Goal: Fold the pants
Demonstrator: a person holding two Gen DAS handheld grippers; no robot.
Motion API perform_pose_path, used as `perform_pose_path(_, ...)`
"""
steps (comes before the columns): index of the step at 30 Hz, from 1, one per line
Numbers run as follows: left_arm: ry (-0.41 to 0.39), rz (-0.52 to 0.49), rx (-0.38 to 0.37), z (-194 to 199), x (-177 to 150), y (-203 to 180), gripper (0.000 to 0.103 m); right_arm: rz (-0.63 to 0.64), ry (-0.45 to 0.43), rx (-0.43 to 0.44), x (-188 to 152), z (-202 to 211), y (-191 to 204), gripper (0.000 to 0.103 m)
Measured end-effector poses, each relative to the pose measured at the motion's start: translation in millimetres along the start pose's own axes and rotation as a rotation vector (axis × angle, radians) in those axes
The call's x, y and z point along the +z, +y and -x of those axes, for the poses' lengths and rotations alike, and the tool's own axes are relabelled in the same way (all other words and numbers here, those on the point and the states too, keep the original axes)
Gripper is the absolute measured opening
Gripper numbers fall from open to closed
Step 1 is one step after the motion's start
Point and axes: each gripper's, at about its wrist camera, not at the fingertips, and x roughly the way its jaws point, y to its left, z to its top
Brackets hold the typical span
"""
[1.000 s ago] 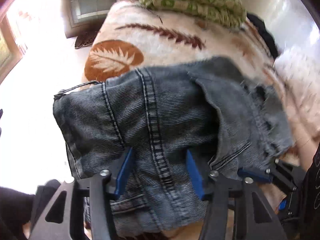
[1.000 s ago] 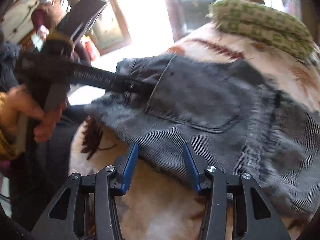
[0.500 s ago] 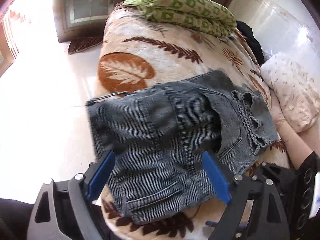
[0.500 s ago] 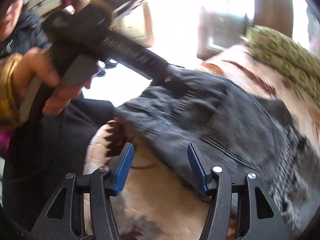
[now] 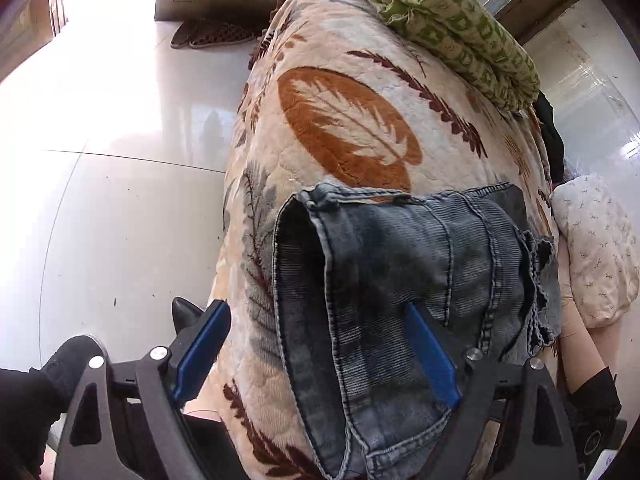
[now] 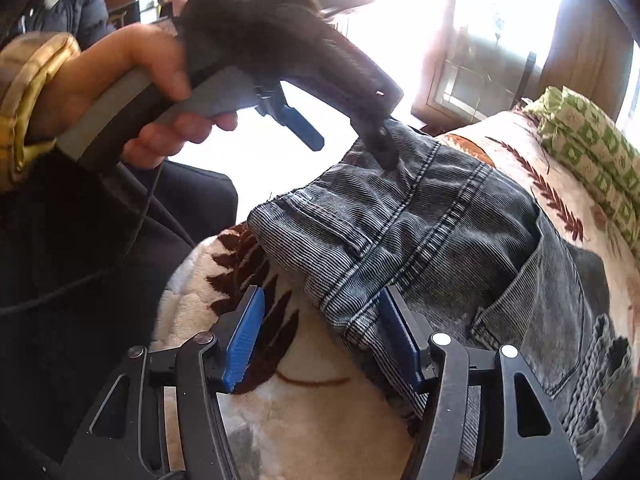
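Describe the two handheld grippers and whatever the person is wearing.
Both the left gripper and the right gripper have black skeletal frames with triangular cut-outs, silver pivot bolts and blue ribbed pads. From the right camera, the left one has a grey handle with a black cable trailing off. The wrist wears a mustard-yellow cuff over dark clothing.

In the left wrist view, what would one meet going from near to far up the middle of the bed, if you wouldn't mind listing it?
left gripper → folded jeans → orange leaf print on the blanket → green patterned quilt at the far end.
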Motion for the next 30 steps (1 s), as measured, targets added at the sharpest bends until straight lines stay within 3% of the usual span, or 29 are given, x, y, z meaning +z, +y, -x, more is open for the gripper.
perform_pose_path(10,0.028,0.032,-0.019,-16.7,5.1,6.3,0.089,0.143,-0.012,-0.146,2.3,-10.3,22.6,0.055)
perform_pose_path(17,0.058,0.093,-0.046,-26.5,5.4,14.1,0.091,0.149,-0.017,-0.169,6.0,-14.1,25.4,0.054)
perform_pose_path(20,0.056,0.100,-0.068,-26.5,5.2,12.4,0.082,0.126,-0.032,-0.189,10.5,-17.2,21.0,0.046)
perform_pose_path(24,0.037,0.078,-0.047,-22.7,4.4,6.9,0.077,0.102,-0.051,-0.204,14.0,-17.6,17.2,0.035)
perform_pose_path(27,0.021,0.060,-0.041,-17.9,3.8,2.5,0.069,0.046,-0.057,-0.172,16.6,-9.3,11.2,0.023)
perform_pose_path(30,0.015,0.068,-0.058,-13.0,2.5,1.1,0.065,0.003,-0.065,-0.142,19.7,-0.4,1.6,0.019)
